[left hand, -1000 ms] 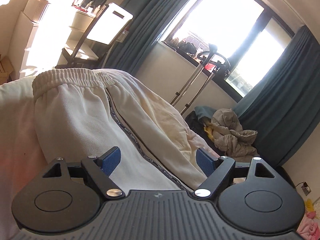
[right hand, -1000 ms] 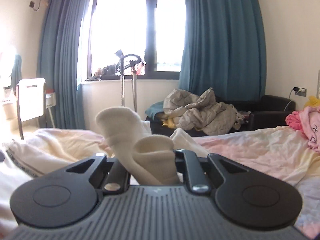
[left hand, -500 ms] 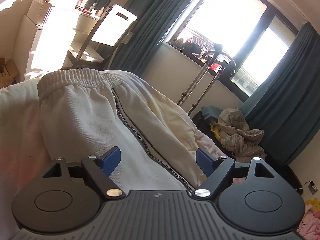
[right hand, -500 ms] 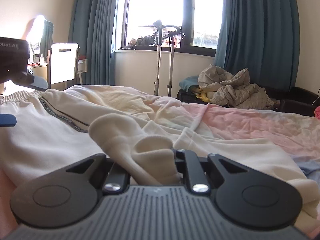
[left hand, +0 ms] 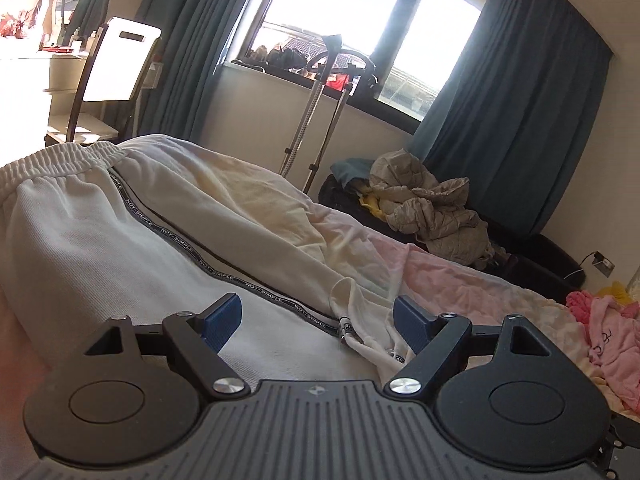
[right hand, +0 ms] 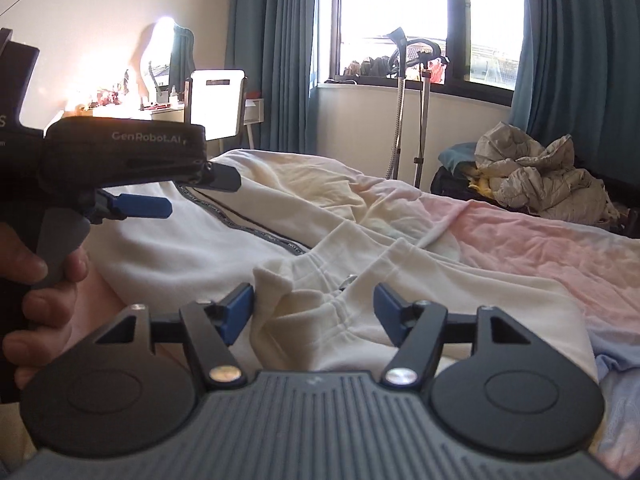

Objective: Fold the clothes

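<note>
Cream sweatpants [left hand: 80, 248] with a grey lettered side stripe [left hand: 176, 236] lie across the bed, the elastic waistband [left hand: 60, 160] at the far left. My left gripper [left hand: 316, 320] hovers open over the leg near a zip end, with nothing pinched. In the right wrist view the left gripper [right hand: 192, 194] shows at the left, held in a hand [right hand: 44, 292]. My right gripper [right hand: 314, 312] has its jaws opening. The bunched trouser cuff [right hand: 304, 304] lies loose between the pads, resting on the sweatpants [right hand: 180, 248].
The bed has a pink sheet [right hand: 540, 248]. Beyond it stand a garment steamer pole [right hand: 400, 120], a white-backed chair [left hand: 116, 64] and a dark sofa with a heap of beige bedding [left hand: 432, 208]. Pink clothes [left hand: 608, 340] lie at the right edge.
The right gripper's jaws have opened and let go of the cuff, which now rests on the trousers. Both views have swung sideways, and the left gripper now looms large in the right view.
</note>
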